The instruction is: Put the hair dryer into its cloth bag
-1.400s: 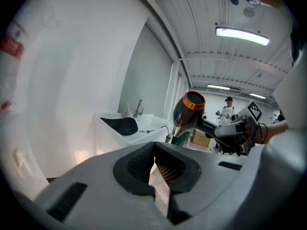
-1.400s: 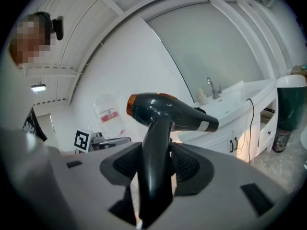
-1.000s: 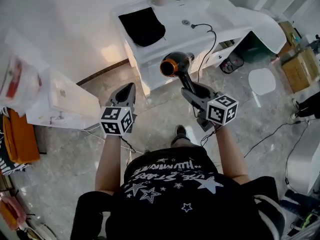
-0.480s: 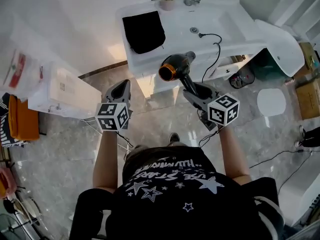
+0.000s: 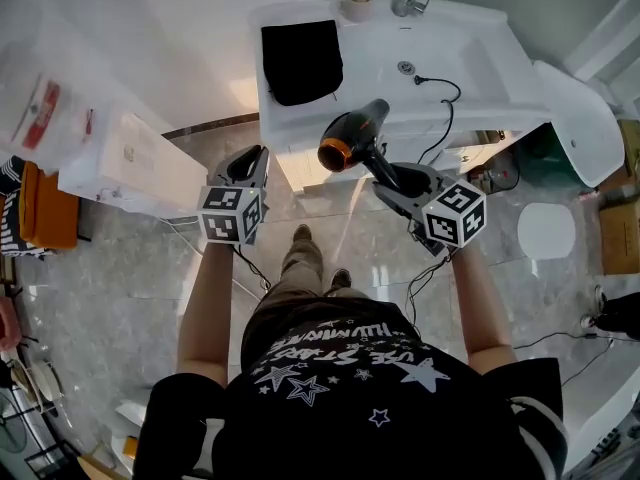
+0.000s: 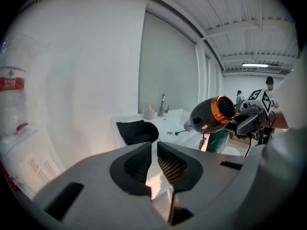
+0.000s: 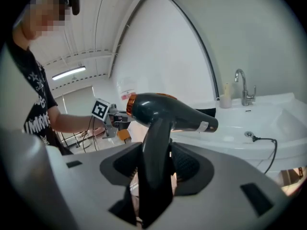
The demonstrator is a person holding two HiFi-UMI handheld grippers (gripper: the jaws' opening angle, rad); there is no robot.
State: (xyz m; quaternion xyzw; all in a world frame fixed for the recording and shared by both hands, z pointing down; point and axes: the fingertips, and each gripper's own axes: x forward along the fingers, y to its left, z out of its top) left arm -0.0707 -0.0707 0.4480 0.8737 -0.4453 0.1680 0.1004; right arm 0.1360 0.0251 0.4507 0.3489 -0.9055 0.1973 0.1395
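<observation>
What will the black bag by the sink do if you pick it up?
Probably flop: the black cloth bag lies flat and limp on the counter. It looks thin, so likely light. Its mouth may sag shut, so sliding the hair dryer in could be fiddly.

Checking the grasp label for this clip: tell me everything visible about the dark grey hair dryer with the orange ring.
The dark grey glossy-plastic hair dryer is held in the air before the white washbasin counter. Its handle is clamped in the right gripper, with the barrel roughly level. An orange ring with a mesh grille caps the rear, and a white band wraps the barrel near the nozzle.
</observation>
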